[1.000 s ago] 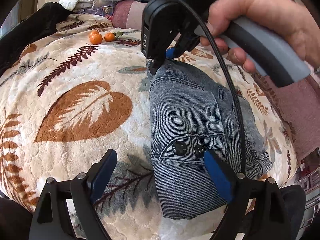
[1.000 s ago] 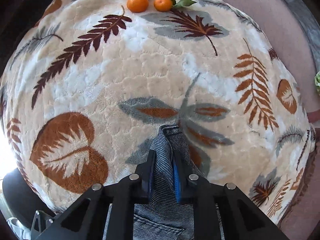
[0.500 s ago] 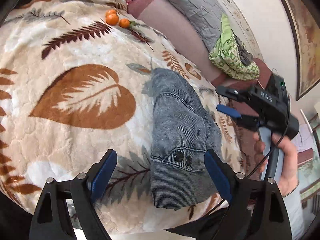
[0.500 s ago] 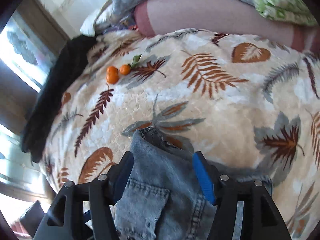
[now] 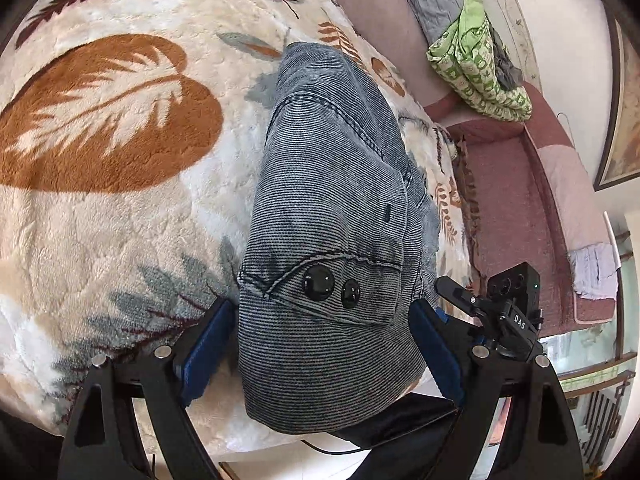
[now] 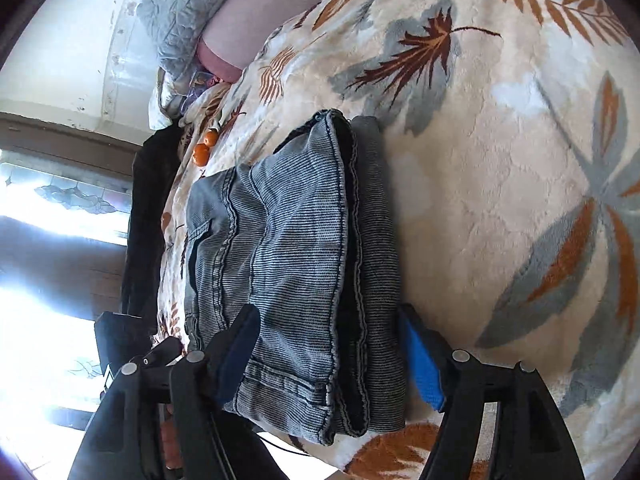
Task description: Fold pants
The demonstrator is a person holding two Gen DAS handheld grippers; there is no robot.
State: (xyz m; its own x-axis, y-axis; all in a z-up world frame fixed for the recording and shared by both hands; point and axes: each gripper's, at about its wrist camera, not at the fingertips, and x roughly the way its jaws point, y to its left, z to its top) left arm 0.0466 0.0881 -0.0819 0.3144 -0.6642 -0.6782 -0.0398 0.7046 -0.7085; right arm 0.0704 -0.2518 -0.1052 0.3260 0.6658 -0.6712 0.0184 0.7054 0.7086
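Observation:
Folded grey-blue denim pants (image 5: 332, 184) lie on a leaf-patterned blanket (image 5: 100, 240), two dark buttons facing up near their close end. My left gripper (image 5: 320, 348) is open wide, one blue pad on each side of that end, neither pressing. My right gripper (image 6: 332, 360) straddles a stacked edge of the pants (image 6: 288, 260). Its jaws are opening: the left pad stands over the cloth and the right pad (image 6: 424, 364) just off the fold. The right gripper's camera housing (image 5: 514, 312) shows at the lower right of the left wrist view.
Small oranges (image 6: 202, 152) sit at the blanket's far edge. A green patterned cloth bundle (image 5: 480, 68) rests on the pink bedding (image 5: 512, 200) beside the blanket. A black garment (image 6: 148, 200) hangs by the bright window, with a grey quilt (image 6: 180, 12) against the wall.
The right gripper let go of the pants' far corner, opened and swung round to their side. The left gripper rolled and closed in, and now straddles the buttoned end.

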